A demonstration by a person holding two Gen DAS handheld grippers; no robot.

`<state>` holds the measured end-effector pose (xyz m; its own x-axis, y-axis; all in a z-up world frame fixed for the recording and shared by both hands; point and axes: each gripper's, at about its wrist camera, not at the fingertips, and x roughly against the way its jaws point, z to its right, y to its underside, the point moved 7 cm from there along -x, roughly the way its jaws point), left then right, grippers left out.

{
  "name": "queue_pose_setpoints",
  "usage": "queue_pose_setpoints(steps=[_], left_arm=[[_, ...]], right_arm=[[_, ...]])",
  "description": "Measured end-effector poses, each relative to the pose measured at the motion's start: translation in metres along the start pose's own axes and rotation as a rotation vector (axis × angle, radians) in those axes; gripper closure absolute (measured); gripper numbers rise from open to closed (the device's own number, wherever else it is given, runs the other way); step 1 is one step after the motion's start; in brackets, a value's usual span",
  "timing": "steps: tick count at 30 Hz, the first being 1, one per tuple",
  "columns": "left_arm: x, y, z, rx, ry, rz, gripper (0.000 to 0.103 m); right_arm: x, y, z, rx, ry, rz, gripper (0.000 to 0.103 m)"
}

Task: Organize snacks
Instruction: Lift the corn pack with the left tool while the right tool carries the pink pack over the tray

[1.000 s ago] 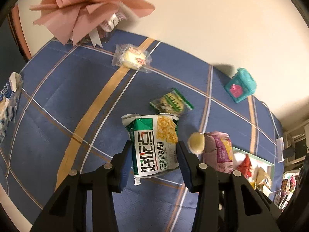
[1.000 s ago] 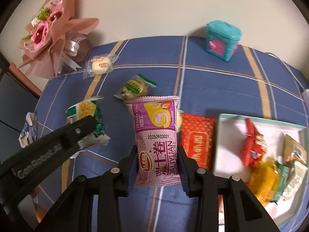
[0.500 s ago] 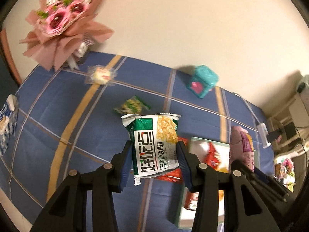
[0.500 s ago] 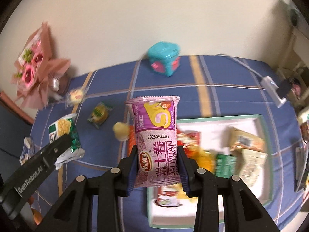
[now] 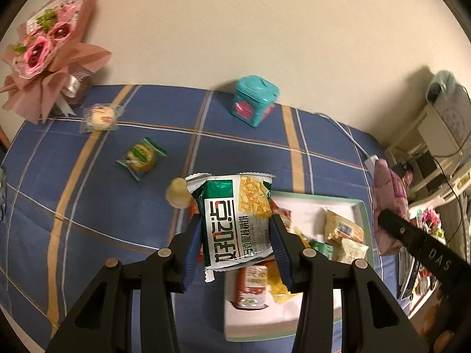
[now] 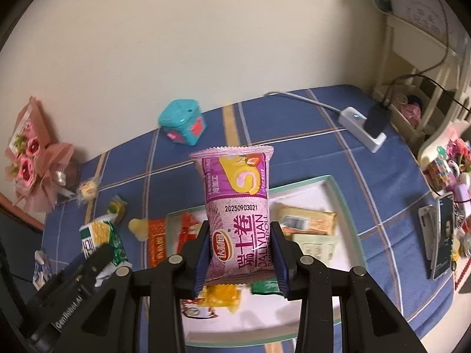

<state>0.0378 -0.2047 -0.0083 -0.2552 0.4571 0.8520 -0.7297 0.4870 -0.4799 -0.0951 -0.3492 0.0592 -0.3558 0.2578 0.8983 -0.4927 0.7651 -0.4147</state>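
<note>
Blue plaid tablecloth (image 5: 235, 147) covers the table. White tray (image 6: 332, 188) with a green rim sits on it, already holding several packets.

Left gripper (image 5: 235, 235) is clamped on the green-and-white snack pack (image 5: 235, 220), pads pressing its two side edges about mid-height, pack upright, hanging over the tray's near-left corner in the left wrist view. Right gripper (image 6: 240, 247) is clenched on the purple swiss roll pack (image 6: 235, 206), gripped low on its sides, upright above the tray's left half in the right wrist view.

Both packs look light, puffy, air-filled film. Judgement: soft and crushable, cake inside likely fragile, so squeeze only enough to hold. Film is slick; a side grip across the belly as here seems safest. The crimped end seams are flat and stiffer, an alternative hold. Release low over the tray so they don't bounce out.

Loose on the cloth, left wrist view:
- teal box (image 5: 254, 100) at 12 o'clock from the held green pack, near the wall
- red packet (image 6: 156, 241) just left of the tray, at 9 o'clock from the purple pack
- green-wrapped round biscuit (image 5: 141, 158) at 10 o'clock
- clear-wrapped small cake (image 5: 100, 116) further out at 10 o'clock, by the bouquet (image 5: 44, 56)
- small yellow jelly cup (image 5: 178, 195) at 9 o'clock, just beside the pack's top corner

Small ones look light; jelly cup is round, may roll, take across its width.
</note>
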Motion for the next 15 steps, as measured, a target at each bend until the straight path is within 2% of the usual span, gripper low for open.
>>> queue_pose_setpoints(steps=[8,15], left_arm=[[-0.018,0.010,0.026,-0.031,0.023,-0.051,0.056],[-0.036,0.021,0.035,-0.028,0.046,-0.111,0.056]], right_arm=[[-0.012,0.004,0.030,-0.039,0.029,-0.049,0.063],[-0.027,0.011,0.032,-0.041,0.024,-0.092,0.063]])
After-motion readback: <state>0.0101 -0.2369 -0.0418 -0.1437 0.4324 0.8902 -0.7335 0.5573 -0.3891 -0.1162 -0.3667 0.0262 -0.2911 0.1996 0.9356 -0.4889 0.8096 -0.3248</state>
